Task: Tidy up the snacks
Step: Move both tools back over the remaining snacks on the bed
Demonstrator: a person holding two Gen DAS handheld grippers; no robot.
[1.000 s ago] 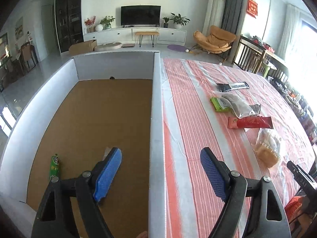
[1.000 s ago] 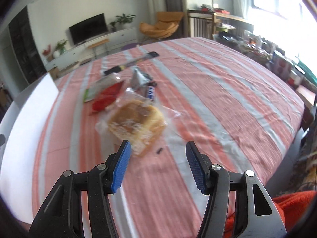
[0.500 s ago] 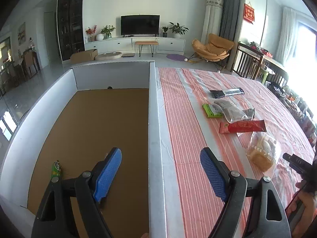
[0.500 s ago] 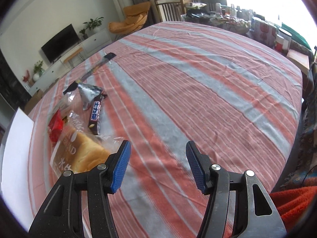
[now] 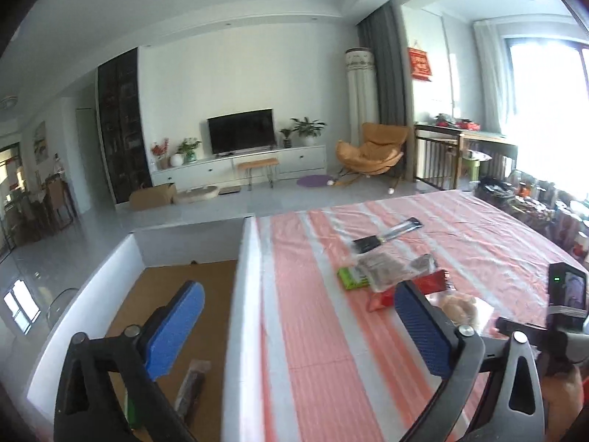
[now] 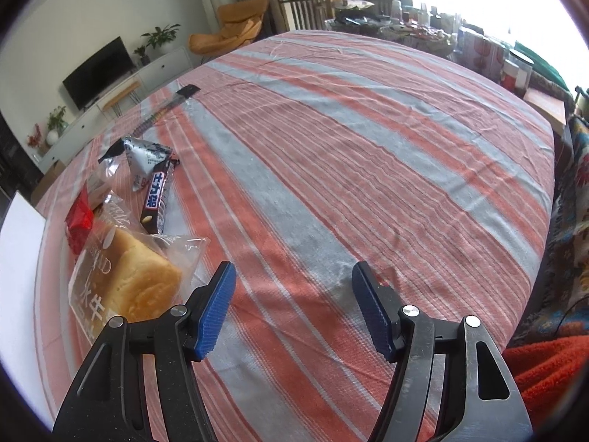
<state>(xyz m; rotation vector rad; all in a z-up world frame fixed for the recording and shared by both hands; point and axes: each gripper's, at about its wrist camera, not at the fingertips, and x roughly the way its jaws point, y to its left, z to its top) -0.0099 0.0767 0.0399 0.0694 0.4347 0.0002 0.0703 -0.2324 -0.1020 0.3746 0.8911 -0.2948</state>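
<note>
- The left hand-held gripper (image 5: 294, 331) has lifted and tipped up since a second ago; its jaws are opening wide with nothing between them, straddling the white wall of the box (image 5: 243, 294).
- Inside the box, a dark wrapped snack (image 5: 191, 386) lies on the brown cardboard floor at about 7 o'clock in the left view, by a green item that is mostly hidden; this suggests one delivery is done.
- The right hand-held gripper (image 6: 291, 305) has swung from above the bread to bare cloth; its jaws are opening and empty, with the bagged bread (image 6: 125, 276) just off its left pad at 9 o'clock.
- Judging by this, the bread is the likely next pick, and most snacks are still unsorted.
- The snacks remain on the tabletop (image 6: 368, 147), clustered at 10 o'clock in the right view: a glossy dark chocolate bar (image 6: 156, 199), a crinkled silver pouch (image 6: 145, 156) and a red packet (image 6: 79, 217).
- The bread is a soft, golden loaf in a clear, slippery film bag; the tablecloth is woven with red and grey stripes and lightly wrinkled.
</note>
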